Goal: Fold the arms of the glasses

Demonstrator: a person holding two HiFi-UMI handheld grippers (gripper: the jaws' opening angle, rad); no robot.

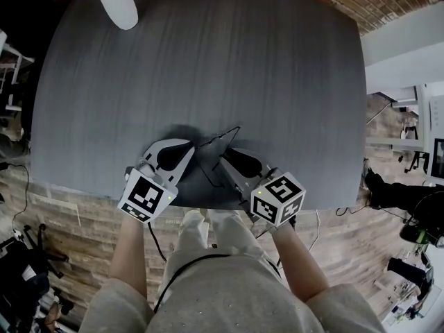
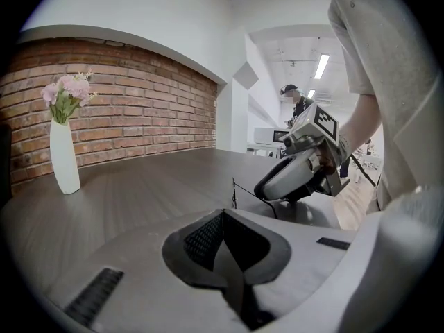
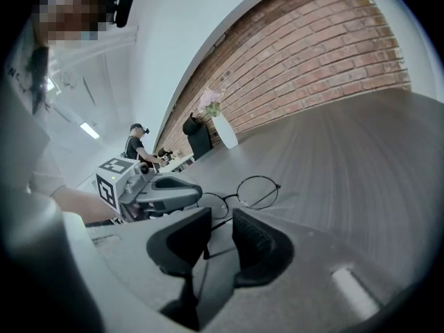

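Pinching one end of the thin, round-lensed wire-frame glasses, the left gripper has its jaws clenched together, apparently on the frame. This grip likely keeps the front upright and steady on the dark grey wood-grain table, close to its near edge. The right gripper faces it from the opposite side with its jaws released and apart. The slender temple arm runs through the gap, and neither pad presses on it. That stance suits the fold: one tool anchors the glasses while the other is lined up to swing the open arm in toward the lenses.
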